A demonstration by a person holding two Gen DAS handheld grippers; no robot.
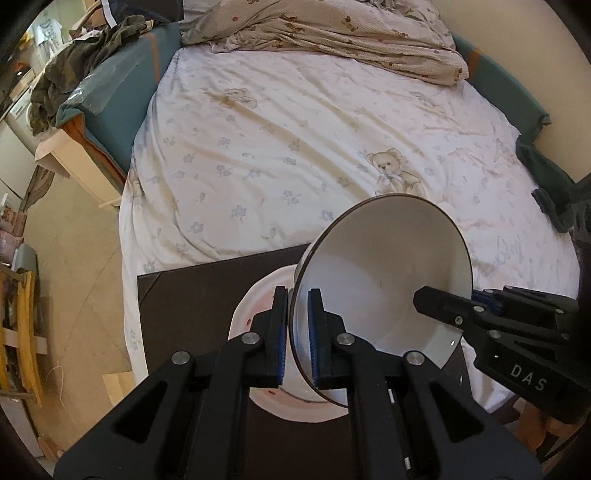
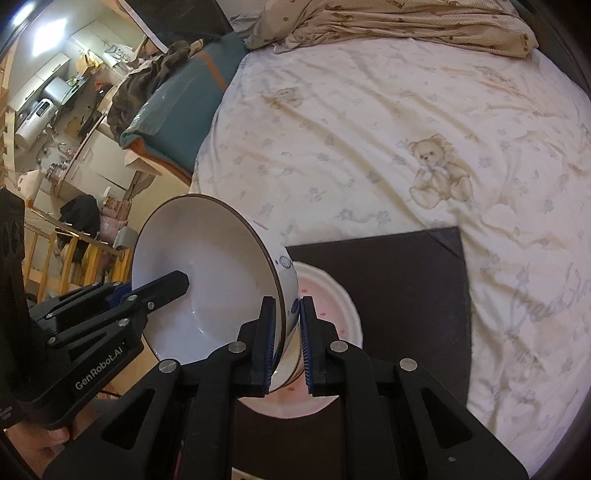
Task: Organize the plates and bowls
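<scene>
A white bowl (image 1: 384,280) with a dark rim is held by both grippers, tilted above a white plate (image 1: 258,306) with pink marks. My left gripper (image 1: 297,332) is shut on the bowl's near rim. My right gripper (image 1: 443,301) comes in from the right, one finger inside the bowl. In the right wrist view the right gripper (image 2: 288,339) is shut on the bowl (image 2: 207,280), over the plate (image 2: 328,295). The left gripper (image 2: 155,288) grips the opposite rim. The plate lies on a dark board (image 2: 402,291).
The dark board (image 1: 195,302) rests on a bed with a teddy-bear sheet (image 1: 295,147). A crumpled blanket (image 1: 332,33) lies at the far end. Floor and wooden furniture (image 1: 22,325) are at the left, with clothes on a teal bed rail (image 1: 110,85).
</scene>
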